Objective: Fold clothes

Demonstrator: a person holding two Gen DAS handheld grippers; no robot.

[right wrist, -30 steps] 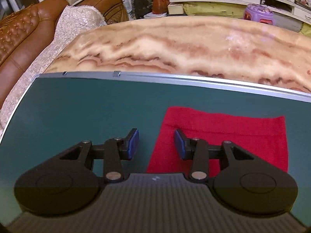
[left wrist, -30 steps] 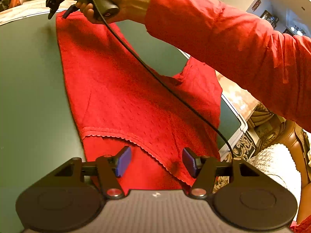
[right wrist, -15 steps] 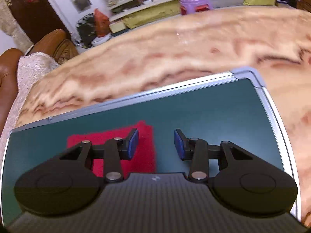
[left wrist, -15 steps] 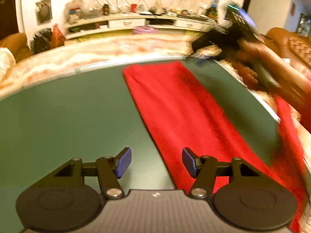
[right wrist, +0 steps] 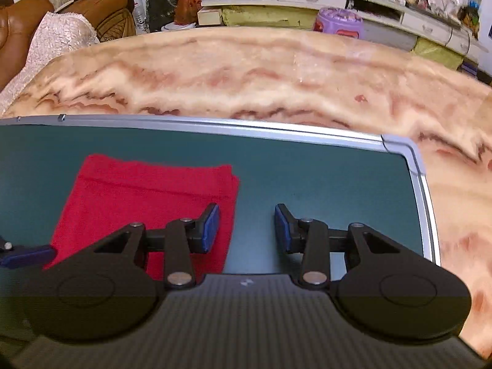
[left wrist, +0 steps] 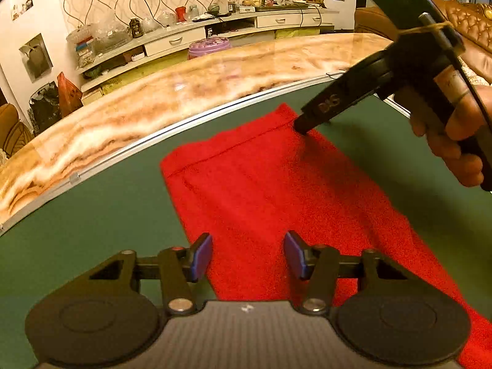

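Observation:
A red garment (left wrist: 276, 200) lies folded into a long strip on the green board (left wrist: 77, 215). Its hemmed end (right wrist: 147, 184) points toward the board's far rim. My left gripper (left wrist: 248, 255) hovers over the strip's left part; its jaws are closing, the cloth lies below them, and the pads press on nothing. My right gripper (right wrist: 247, 227) stands open at the strip's far right corner, its left finger over the red edge and its right finger over bare board. In the left wrist view the right gripper (left wrist: 304, 124) tips down onto that corner, held by a hand (left wrist: 446, 147).
The green board has a silver rim (right wrist: 276, 130) and rests on a marble table (right wrist: 246, 70). One blue pad of the left gripper (right wrist: 27, 256) shows at the left edge. Beyond the table stand a sofa (right wrist: 61, 15), low shelves and a purple stool (right wrist: 338, 20).
My left gripper has swung from the garment's lacy near end to face along the strip toward the far hem. The right gripper has shifted from the hem's left edge to its right corner.

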